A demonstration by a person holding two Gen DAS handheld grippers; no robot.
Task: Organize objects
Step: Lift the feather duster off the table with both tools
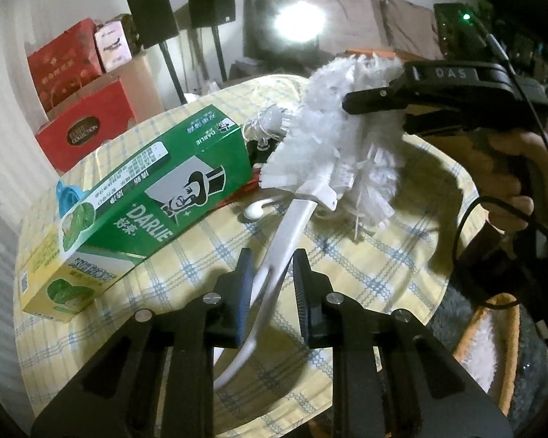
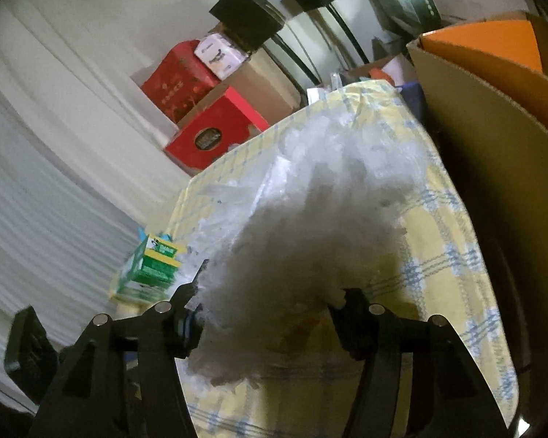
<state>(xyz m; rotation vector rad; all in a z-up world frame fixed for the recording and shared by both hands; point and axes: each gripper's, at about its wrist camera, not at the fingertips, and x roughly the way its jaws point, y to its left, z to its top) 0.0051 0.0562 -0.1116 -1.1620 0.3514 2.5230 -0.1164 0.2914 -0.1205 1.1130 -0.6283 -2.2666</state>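
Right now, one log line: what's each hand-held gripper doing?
left hand-held gripper: around duster handle, contact unclear | right hand-held gripper: at duster head, grip unclear | toothpaste box: on table

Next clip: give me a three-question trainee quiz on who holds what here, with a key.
1. True or false: the left gripper holds the duster by its white handle.
2. Which part does the right gripper meet? A) the handle B) the fluffy head C) the green toothpaste box
3. Fill in: the toothpaste box lies on a yellow ___ box.

Key: 1 true; 2 B; 3 tea, judging by the leaf picture; its print is unreadable.
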